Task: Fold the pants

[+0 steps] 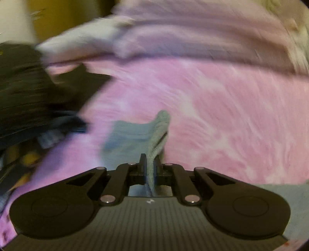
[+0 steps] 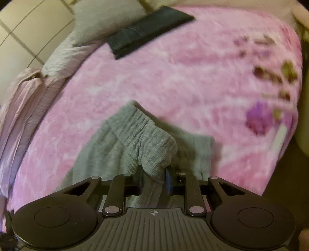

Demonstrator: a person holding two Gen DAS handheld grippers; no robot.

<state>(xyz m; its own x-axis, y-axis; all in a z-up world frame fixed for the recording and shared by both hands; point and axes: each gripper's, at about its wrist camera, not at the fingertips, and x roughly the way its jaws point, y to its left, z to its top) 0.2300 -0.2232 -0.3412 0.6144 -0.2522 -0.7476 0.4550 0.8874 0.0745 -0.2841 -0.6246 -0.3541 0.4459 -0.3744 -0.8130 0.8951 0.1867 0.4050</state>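
The grey knit pants (image 2: 133,139) lie bunched on a pink fleece blanket (image 2: 173,77). My right gripper (image 2: 154,176) is shut on a thick fold of their ribbed waistband, which bulges up over the fingers. In the left wrist view, my left gripper (image 1: 151,164) is shut on a thin edge of the grey pants (image 1: 156,135), and the cloth rises in a narrow flap ahead of the fingers. More grey fabric (image 1: 289,202) shows at the lower right of that view. Both views are motion-blurred.
A dark folded garment (image 2: 148,29) lies at the blanket's far edge beside a pale pillow (image 2: 100,17). Rumpled lilac bedding (image 1: 193,34) lies beyond the blanket. A dark heap of clothes (image 1: 25,96) sits at the left. A tiled wall (image 2: 23,34) stands behind.
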